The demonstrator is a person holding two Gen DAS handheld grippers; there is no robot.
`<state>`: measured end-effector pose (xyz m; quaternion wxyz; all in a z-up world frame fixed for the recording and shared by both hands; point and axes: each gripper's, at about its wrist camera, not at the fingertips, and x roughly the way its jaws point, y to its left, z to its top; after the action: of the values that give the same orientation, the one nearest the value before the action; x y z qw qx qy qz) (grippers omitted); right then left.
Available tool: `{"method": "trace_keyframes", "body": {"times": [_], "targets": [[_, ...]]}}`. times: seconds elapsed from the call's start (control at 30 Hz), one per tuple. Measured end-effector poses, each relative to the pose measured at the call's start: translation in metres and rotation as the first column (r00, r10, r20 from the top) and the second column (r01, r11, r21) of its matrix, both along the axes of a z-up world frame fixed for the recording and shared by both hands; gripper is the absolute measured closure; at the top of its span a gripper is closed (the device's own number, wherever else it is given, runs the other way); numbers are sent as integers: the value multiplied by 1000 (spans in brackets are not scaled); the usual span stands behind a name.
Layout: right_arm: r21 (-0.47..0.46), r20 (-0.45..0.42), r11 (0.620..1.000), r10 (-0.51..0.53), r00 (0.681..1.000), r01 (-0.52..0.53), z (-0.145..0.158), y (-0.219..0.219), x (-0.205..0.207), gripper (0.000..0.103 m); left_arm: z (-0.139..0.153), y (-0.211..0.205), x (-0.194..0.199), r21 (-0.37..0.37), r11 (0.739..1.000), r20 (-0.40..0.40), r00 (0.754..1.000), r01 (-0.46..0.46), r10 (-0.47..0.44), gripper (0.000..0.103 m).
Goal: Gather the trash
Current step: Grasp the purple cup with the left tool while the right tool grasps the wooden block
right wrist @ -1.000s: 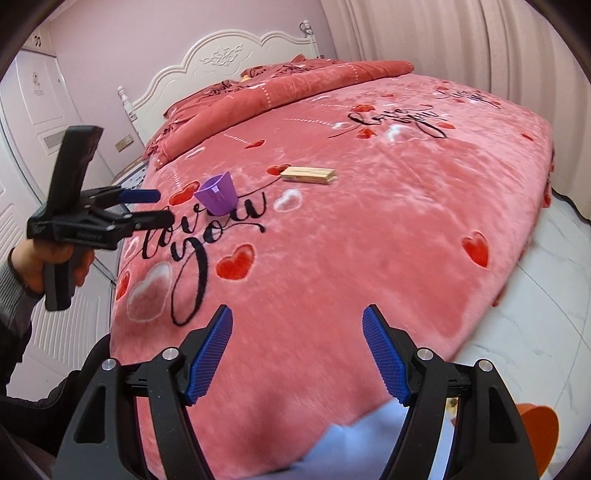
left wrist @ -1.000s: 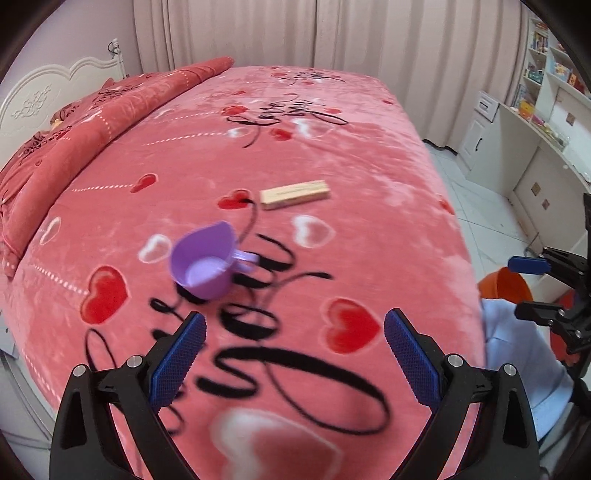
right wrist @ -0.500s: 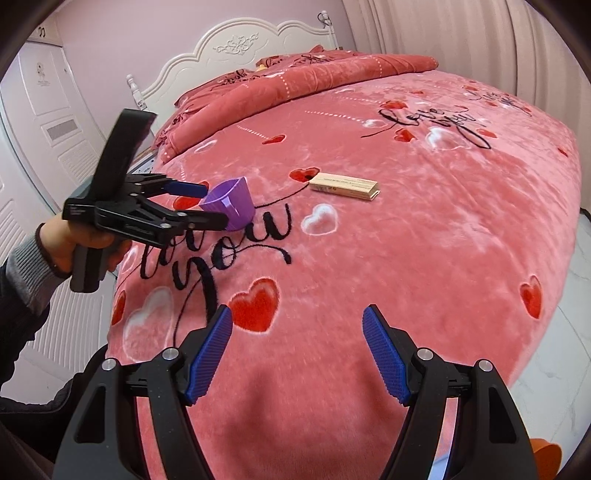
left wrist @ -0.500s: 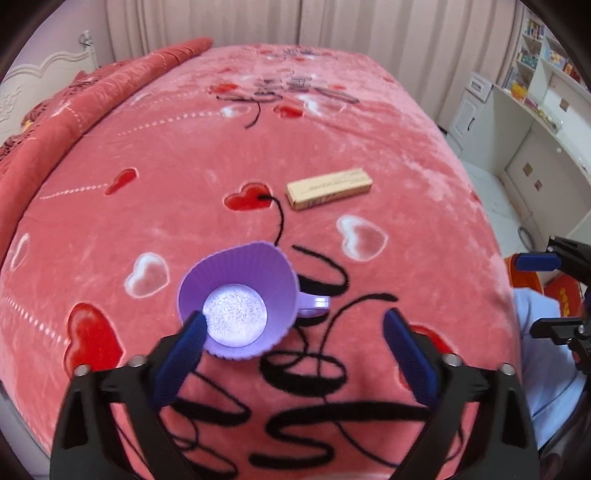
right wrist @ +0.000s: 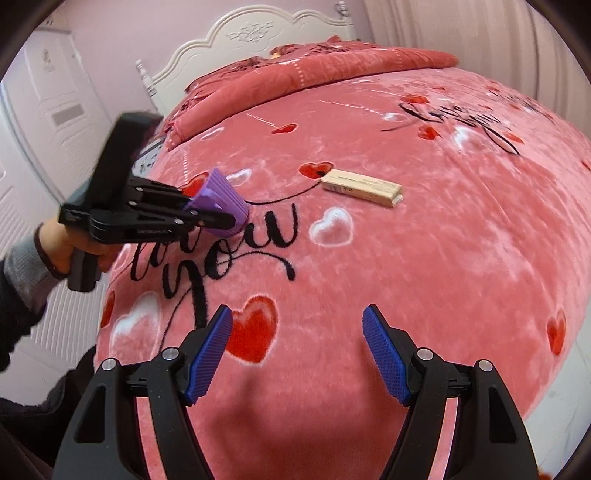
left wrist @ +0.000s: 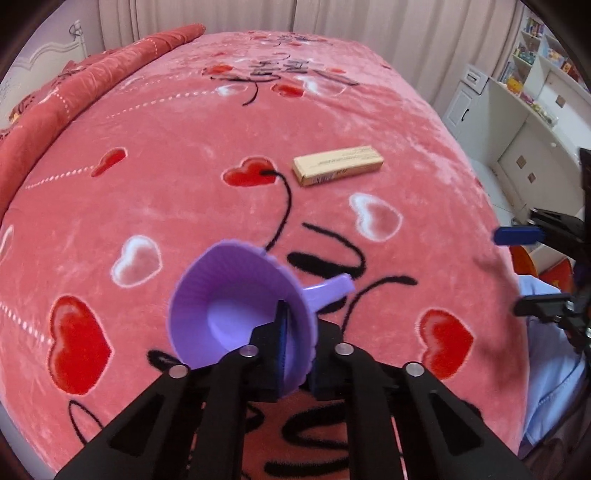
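My left gripper (left wrist: 295, 343) is shut on the rim of a purple ribbed cup (left wrist: 229, 295) with a small handle, one finger inside it and one outside. The right wrist view shows the cup (right wrist: 223, 201) held tilted just above the bed in the left gripper (right wrist: 221, 221). A flat tan cardboard box (left wrist: 338, 164) lies on the pink heart-print blanket beyond the cup; it also shows in the right wrist view (right wrist: 362, 188). My right gripper (right wrist: 297, 354) is open and empty over the near part of the bed, well short of the box.
The bed (right wrist: 443, 258) fills both views, with a folded red quilt (right wrist: 332, 70) and white headboard (right wrist: 258, 33) at its head. An orange bin (left wrist: 522, 262) and white cabinets (left wrist: 517, 122) stand on the floor at the right of the bed.
My left gripper moved down onto the purple cup and closed on its rim, tilting it. My right gripper moved forward over the bed and stayed open.
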<state>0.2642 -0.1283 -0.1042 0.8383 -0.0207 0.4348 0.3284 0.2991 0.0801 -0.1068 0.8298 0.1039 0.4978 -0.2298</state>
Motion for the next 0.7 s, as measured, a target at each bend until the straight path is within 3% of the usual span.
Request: {"method": "trace_keyframes", "body": {"times": [0.17, 0.4, 0.7], "targets": [[-62, 55, 993, 101, 993, -97, 2, 12, 25, 30, 9, -7, -2, 0, 999, 7, 999, 44, -44, 96], [-118, 143, 963, 256, 956, -240, 10, 22, 72, 30, 7, -24, 11, -10, 997, 15, 997, 81, -81, 96], [-193, 166, 918, 379, 910, -347, -5, 31, 134, 31, 6, -39, 29, -21, 990, 11, 991, 137, -136, 96]]}}
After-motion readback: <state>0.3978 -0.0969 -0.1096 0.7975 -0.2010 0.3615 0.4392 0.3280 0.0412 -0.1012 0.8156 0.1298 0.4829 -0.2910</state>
